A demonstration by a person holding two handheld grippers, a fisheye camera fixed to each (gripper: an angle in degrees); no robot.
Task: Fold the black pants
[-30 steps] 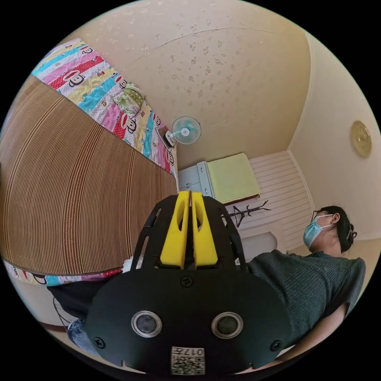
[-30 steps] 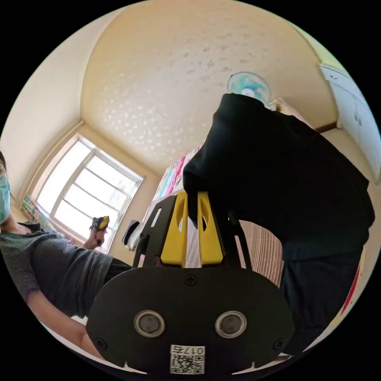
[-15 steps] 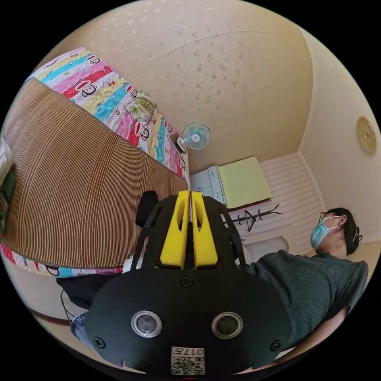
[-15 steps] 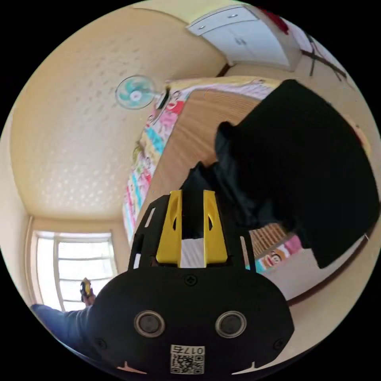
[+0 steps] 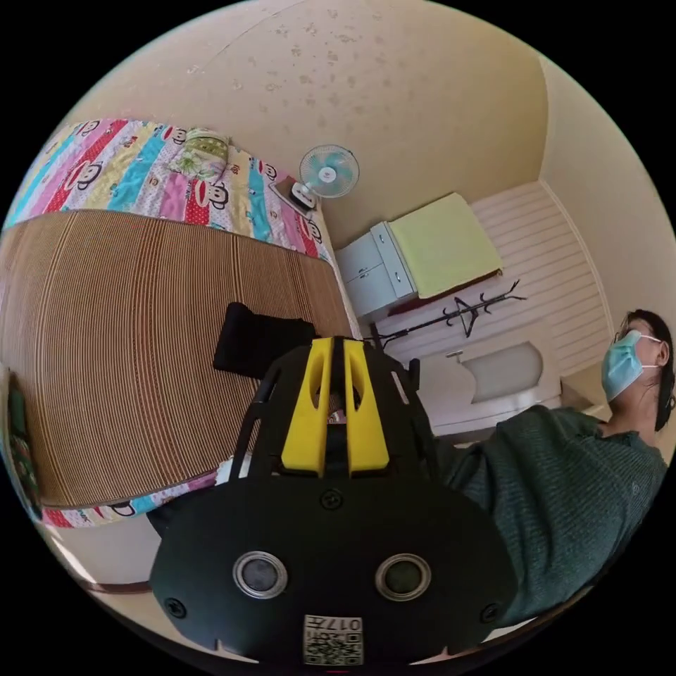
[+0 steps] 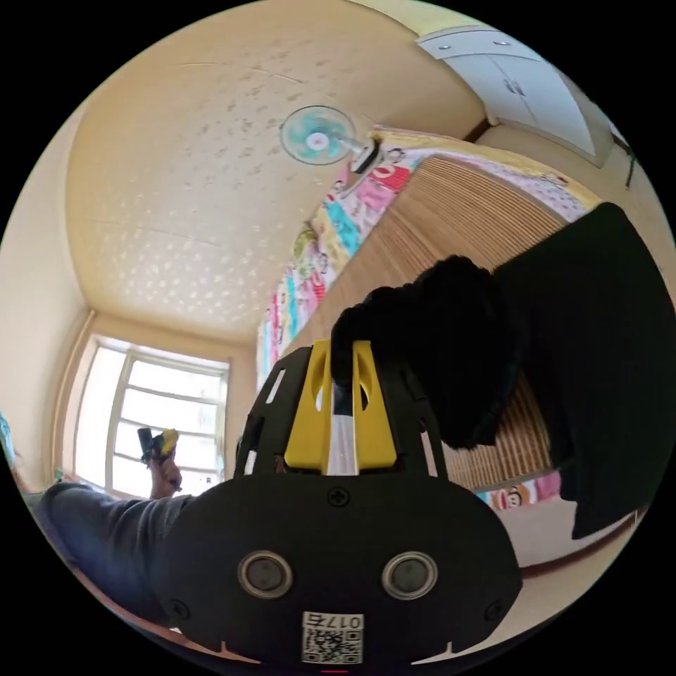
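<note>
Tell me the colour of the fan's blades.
Pale teal or light blue, around a white hub. The fan shows best in the right gripper view.

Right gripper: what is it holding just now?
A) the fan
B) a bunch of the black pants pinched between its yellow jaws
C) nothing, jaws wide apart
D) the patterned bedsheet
B: in the right gripper view, the right gripper has its yellow jaws closed on a fold of the black pants, whose remaining cloth hangs over the striped mat on the bed.
</note>
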